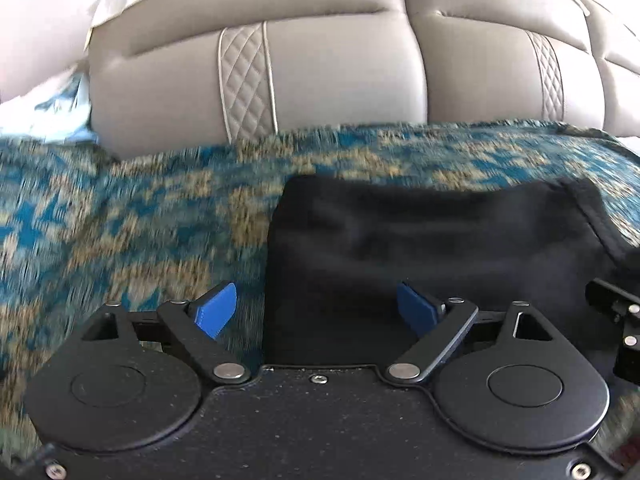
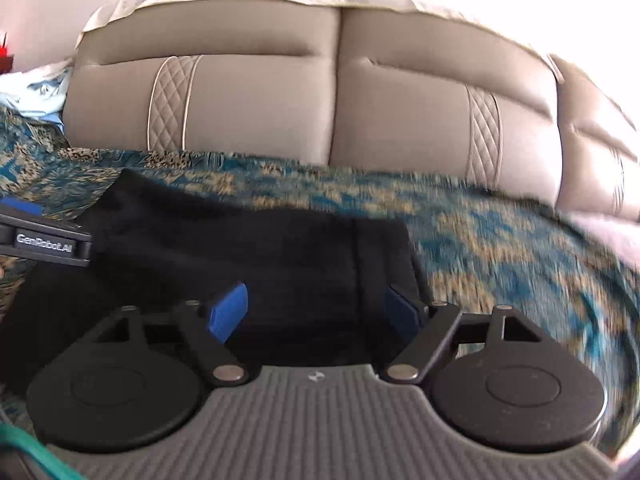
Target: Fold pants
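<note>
Black pants point(image 1: 436, 248) lie in a folded, roughly rectangular bundle on a blue-and-tan patterned cover point(image 1: 120, 216); no containers in view. Behind the cover stands a grey padded backrest point(image 1: 320, 72) with quilted strips.

Left gripper point(image 1: 316, 312): blue fingers spread wide, nothing between them. Left finger point(image 1: 216, 312) sits over the cover, just beside the bundle's left edge; the other finger is over black cloth.

Right gripper point(image 2: 316, 312): fingers likewise spread, holding nothing, both over the pants point(image 2: 248, 248). Contact between fingertips and fabric cannot be judged; views are motion-blurred.

Edges: in the left view the bundle's left side runs straight and near-vertical; a hemmed edge shows at upper right. In the right view a seam runs down near the bundle's right edge, with open patterned cover point(image 2: 500, 248) beyond it to the right. The left gripper's body point(image 2: 44, 236) shows at the left of the right view, close by.
</note>
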